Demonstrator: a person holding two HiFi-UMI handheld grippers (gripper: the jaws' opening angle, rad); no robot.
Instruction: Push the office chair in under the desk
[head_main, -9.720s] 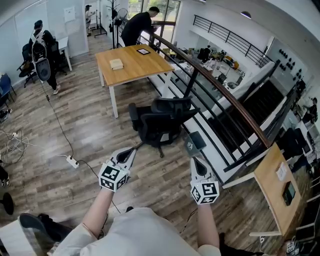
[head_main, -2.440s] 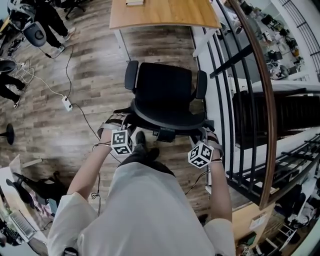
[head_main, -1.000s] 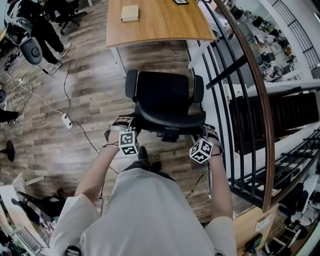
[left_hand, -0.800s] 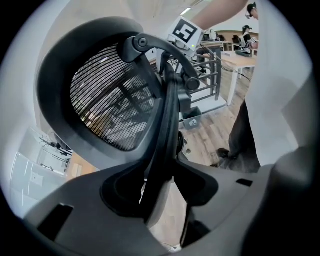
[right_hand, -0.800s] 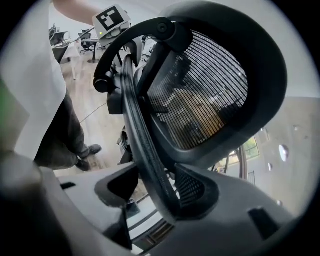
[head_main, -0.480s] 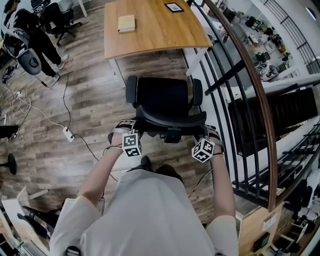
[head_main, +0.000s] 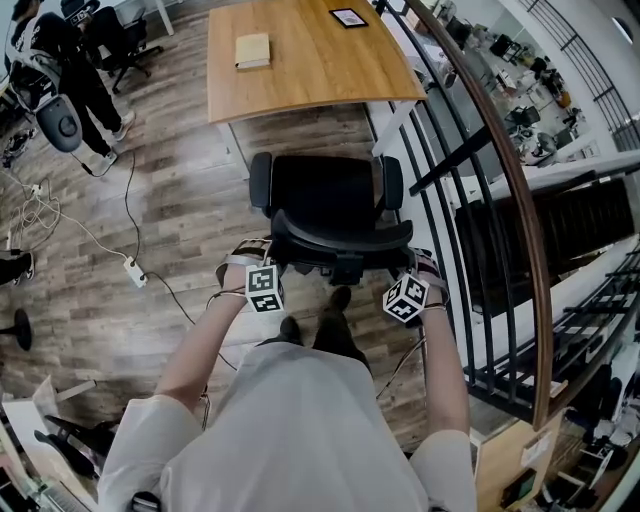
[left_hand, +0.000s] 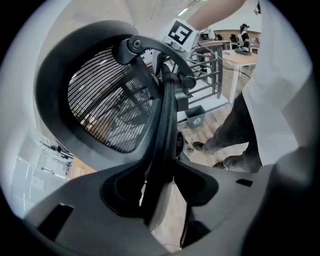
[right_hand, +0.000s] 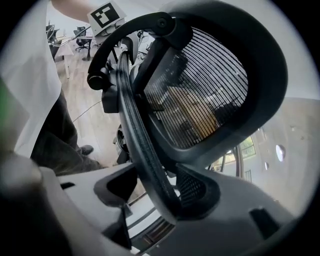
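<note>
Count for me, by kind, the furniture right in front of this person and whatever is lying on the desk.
Wooden desk: 1
Black office chair: 1
Tan box or book on the desk: 1
Black-framed flat item on the desk: 1
Total: 4

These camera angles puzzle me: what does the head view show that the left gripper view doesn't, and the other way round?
Only the head view shows the seat and armrests of the office chair from above, the pad lying on the desk, and a power strip on the floor. Only the left gripper view shows the backrest mesh close up, with the backrest's rim standing between the parted jaws of the left gripper. Both show the chair's back, the person's dark trouser legs and the wood floor.
</note>
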